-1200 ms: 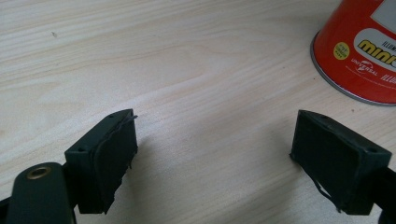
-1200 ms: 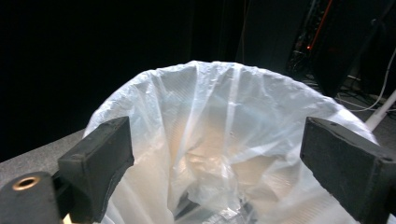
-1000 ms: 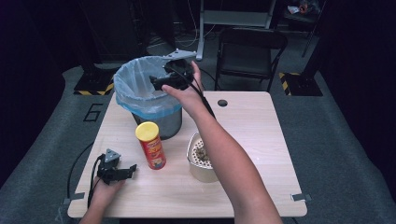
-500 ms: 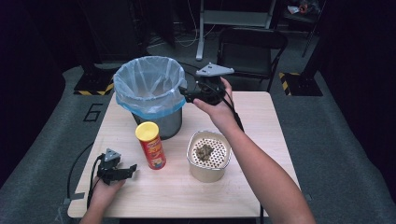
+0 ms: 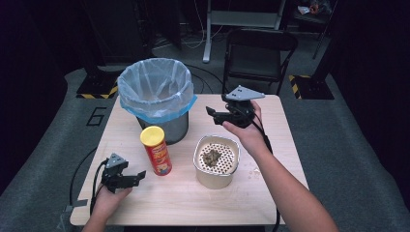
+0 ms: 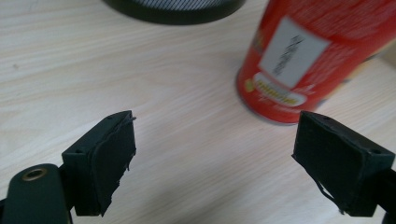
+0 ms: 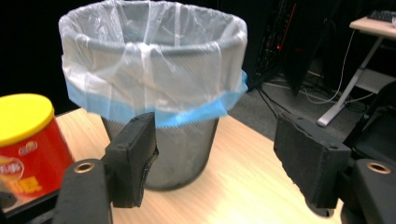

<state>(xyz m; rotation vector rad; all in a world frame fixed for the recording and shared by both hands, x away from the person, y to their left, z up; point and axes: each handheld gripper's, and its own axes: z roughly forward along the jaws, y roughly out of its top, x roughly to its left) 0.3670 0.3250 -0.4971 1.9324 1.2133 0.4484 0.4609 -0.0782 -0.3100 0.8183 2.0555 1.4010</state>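
Note:
A mesh waste bin [image 5: 155, 99] lined with a clear and blue bag stands at the table's back left; it also rises ahead in the right gripper view as the bin [image 7: 159, 79]. My right gripper [image 5: 211, 113] hovers open just right of it, above a perforated metal container [image 5: 216, 159] holding brownish scraps. A red chip can [image 5: 155, 151] with a yellow lid stands in front of the bin. My left gripper [image 5: 139, 176] rests open on the table, left of the can [image 6: 308, 56], nothing between its jaws.
The wooden table [image 5: 270, 188] has free room at its front and right. A black folding chair [image 5: 258, 50] stands behind the table. Cables trail from both grippers. Crumbs lie right of the metal container.
My right gripper has come back from over the bin to the right and lower, above the metal container. The left gripper has stayed put.

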